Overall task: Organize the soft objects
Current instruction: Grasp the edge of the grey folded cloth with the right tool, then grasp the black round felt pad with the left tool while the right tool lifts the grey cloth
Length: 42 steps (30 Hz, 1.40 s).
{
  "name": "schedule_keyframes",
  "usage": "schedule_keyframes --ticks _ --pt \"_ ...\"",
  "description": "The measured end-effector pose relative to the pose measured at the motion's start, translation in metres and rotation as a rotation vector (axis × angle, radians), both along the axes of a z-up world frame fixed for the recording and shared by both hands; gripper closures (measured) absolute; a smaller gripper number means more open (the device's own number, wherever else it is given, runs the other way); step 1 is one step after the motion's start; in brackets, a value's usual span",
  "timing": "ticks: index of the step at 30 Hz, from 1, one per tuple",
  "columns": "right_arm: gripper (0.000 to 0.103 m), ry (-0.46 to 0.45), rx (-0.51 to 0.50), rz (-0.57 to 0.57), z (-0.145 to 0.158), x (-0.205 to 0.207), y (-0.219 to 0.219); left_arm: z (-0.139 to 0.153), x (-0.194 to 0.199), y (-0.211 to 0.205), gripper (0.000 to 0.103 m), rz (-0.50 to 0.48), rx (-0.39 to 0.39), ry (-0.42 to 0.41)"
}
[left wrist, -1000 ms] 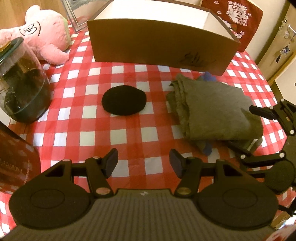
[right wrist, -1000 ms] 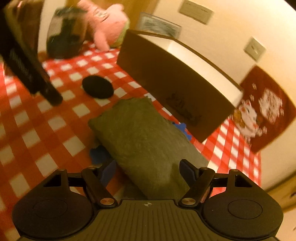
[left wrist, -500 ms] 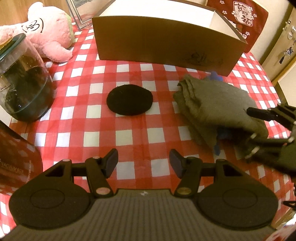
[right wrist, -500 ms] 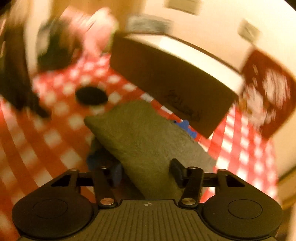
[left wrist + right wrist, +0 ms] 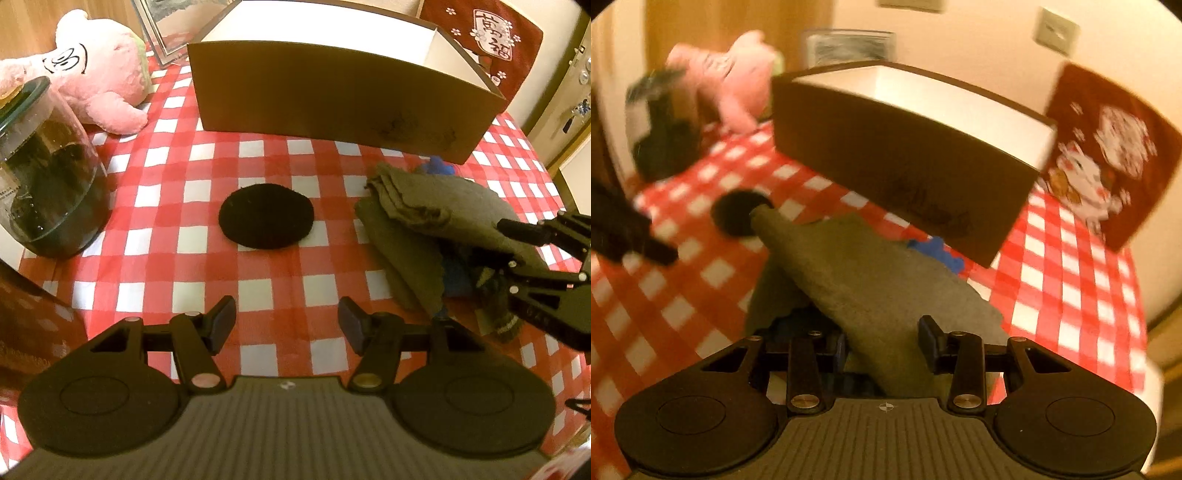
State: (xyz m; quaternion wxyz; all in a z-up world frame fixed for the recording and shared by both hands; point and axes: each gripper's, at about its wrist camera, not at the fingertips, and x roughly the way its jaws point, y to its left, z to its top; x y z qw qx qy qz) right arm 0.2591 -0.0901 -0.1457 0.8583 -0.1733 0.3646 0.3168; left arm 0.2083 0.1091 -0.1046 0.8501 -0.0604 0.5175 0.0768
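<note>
Red-and-white checked cloth covers the surface (image 5: 155, 258); ahead of the left gripper (image 5: 286, 325), whose fingers stand apart and empty, lies a black round pad (image 5: 266, 216), with the brown box (image 5: 332, 96) beyond. Seen from the right wrist, the right gripper (image 5: 882, 343) has just been closing and now clamps the near edge of the folded olive cloth (image 5: 871, 273). Pinching only the top layer risks the fold spilling open when lifted.

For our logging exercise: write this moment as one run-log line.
right gripper: closing on folded olive-green cloth, near end lifted | left gripper: open, empty | brown cardboard box: behind cloth
</note>
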Motion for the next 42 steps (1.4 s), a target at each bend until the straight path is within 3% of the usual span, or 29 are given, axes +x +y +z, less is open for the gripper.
schedule_keyframes --ticks 2,6,11,18,26,32,42 --pt "0.083 0.001 0.021 0.002 -0.004 -0.001 -0.003 0.0 0.0 0.003 0.044 0.007 0.0 -0.006" --pt "0.093 0.046 0.117 -0.065 0.01 0.013 -0.013 -0.003 0.005 0.009 0.044 0.012 0.004 -0.024" --pt "0.094 0.158 0.251 -0.199 0.026 0.037 -0.035 -0.008 0.017 0.014 0.044 -0.006 0.012 -0.061" --pt "0.094 0.223 0.333 -0.309 0.037 0.055 -0.052 -0.027 0.043 0.022 0.041 -0.048 0.018 -0.053" --pt "0.094 0.238 0.342 -0.359 0.034 0.063 -0.055 -0.052 0.07 0.027 0.037 -0.022 0.002 0.014" --pt "0.094 0.249 0.34 -0.381 0.03 0.067 -0.056 -0.056 0.079 0.022 0.026 -0.033 0.035 0.006" --pt "0.094 0.26 0.33 -0.392 0.026 0.071 -0.055 -0.057 0.1 0.029 0.02 0.015 0.014 0.012"
